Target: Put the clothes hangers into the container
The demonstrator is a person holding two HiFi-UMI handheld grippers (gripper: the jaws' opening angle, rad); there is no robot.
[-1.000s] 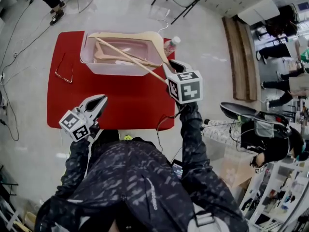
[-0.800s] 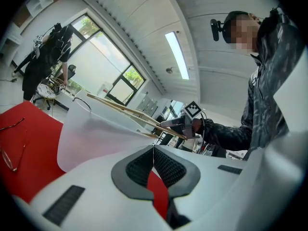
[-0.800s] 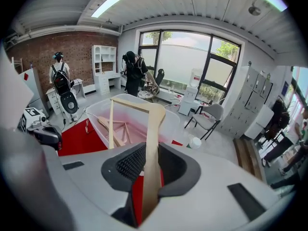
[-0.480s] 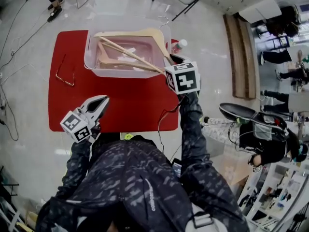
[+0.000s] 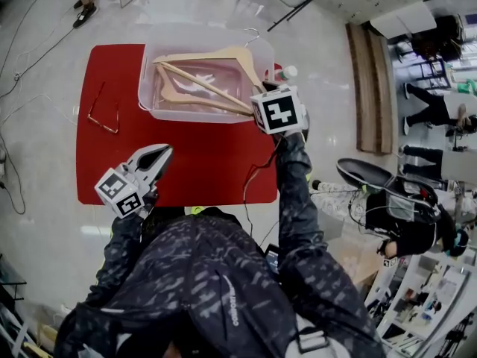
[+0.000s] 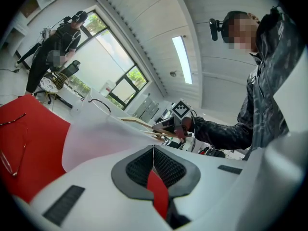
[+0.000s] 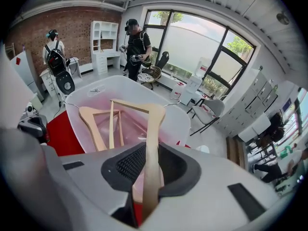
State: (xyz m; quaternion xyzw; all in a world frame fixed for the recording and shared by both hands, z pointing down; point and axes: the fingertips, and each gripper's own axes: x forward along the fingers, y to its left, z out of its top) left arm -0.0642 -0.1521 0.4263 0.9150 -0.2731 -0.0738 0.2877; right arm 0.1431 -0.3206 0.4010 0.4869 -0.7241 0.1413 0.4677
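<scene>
A translucent container [image 5: 153,107] stands at the far side of the red table [image 5: 194,162]. My right gripper [image 5: 259,104] is at its near right corner, shut on one arm of a wooden hanger [image 5: 216,54] that leans over the container, its hook [image 5: 254,33] past the far rim. In the right gripper view my right gripper [image 7: 146,170] clamps that hanger [image 7: 153,124] above the container [image 7: 84,97]. Another wooden hanger [image 5: 177,95] lies inside it [image 7: 91,124]. My left gripper [image 5: 155,155] is shut and empty over the table's near left part, its pads [image 6: 166,165] together.
A thin wire hanger [image 5: 103,113] lies on the table's left side [image 6: 12,148]. A bottle [image 5: 287,73] stands by the container's right wall. Cables trail over the floor at the left. People stand farther off in the room [image 7: 136,44].
My right gripper has carried the wooden hanger closer to the container and lower, now at its near right corner. The left gripper has hardly shifted.
</scene>
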